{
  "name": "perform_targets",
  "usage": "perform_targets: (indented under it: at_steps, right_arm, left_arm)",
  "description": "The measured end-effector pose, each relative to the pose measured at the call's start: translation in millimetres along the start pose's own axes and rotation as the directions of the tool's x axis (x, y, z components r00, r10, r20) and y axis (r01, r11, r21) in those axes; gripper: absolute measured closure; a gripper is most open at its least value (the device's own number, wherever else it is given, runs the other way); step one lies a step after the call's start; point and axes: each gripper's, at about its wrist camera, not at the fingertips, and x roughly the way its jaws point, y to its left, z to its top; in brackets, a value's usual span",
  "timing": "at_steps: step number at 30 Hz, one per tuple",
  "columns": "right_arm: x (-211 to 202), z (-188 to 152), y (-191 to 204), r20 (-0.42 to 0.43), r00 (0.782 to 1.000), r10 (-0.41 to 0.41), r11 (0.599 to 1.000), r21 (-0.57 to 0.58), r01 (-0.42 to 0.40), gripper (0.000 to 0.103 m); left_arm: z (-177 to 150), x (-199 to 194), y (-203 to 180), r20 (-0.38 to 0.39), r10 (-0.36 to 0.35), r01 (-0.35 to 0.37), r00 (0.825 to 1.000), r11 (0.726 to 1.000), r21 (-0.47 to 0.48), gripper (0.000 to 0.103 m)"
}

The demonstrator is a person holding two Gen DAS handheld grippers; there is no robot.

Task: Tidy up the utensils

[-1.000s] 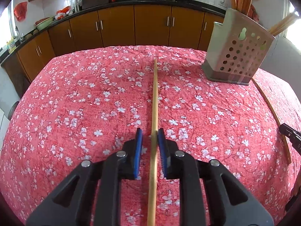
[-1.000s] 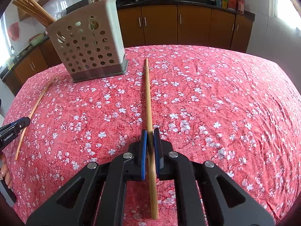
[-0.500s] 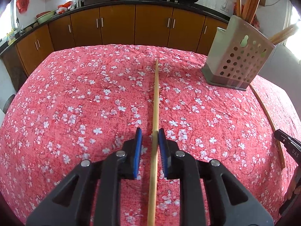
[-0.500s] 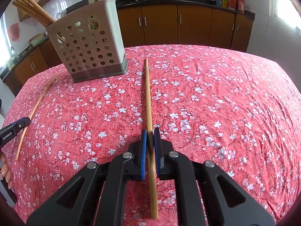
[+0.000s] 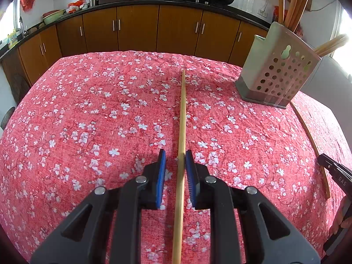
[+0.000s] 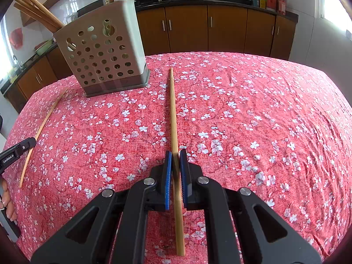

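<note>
each chopstick points away toward the cabinets: right gripper [image 6: 175,165] pinches 1 chopstick [image 6: 173,118], left gripper [image 5: 175,165] straddles another loosely.

At frame centre, the left gripper [image 5: 175,156] straddles a chopstick [image 5: 181,132] touching its right pad; the perforated holder [image 5: 278,78] stands upper right.

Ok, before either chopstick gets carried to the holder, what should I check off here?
1. Right hand-held gripper clamped on right chopstick: ok.
2. Left hand-held gripper clamped on left chopstick: not ok, there is a gap beside one pad.
3. Utensil holder upright on tablecloth: ok.
4. Free room inside utensil holder: cannot tell.
</note>
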Motion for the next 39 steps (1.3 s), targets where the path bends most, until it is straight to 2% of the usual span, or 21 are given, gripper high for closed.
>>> perform_targets:
  at_steps: [26,31,39]
  right_arm:
    - [-1.1,0.1,0.1,0.001,1.000,0.002,1.000,0.003,-0.002,0.094]
    - [-2.1,-0.1,-0.7,0.001,1.000,0.016,1.000,0.015,-0.016,0.094]
    - [-7.0,-3.6,0.4,0.000,1.000,0.017,1.000,0.016,-0.017,0.095]
  left_arm:
    - [0.3,-1.2,-0.8,-0.001,-0.008,0.008,1.000,1.000,-0.013,0.083]
    - [-3.7,-3.7,-7.4,-0.007,0.010,-0.010,1.000,1.000,0.029,0.083]
    - [-18.1,-14.4,-10.1,-0.012,-0.008,0.009,1.000,0.999,0.046,0.084]
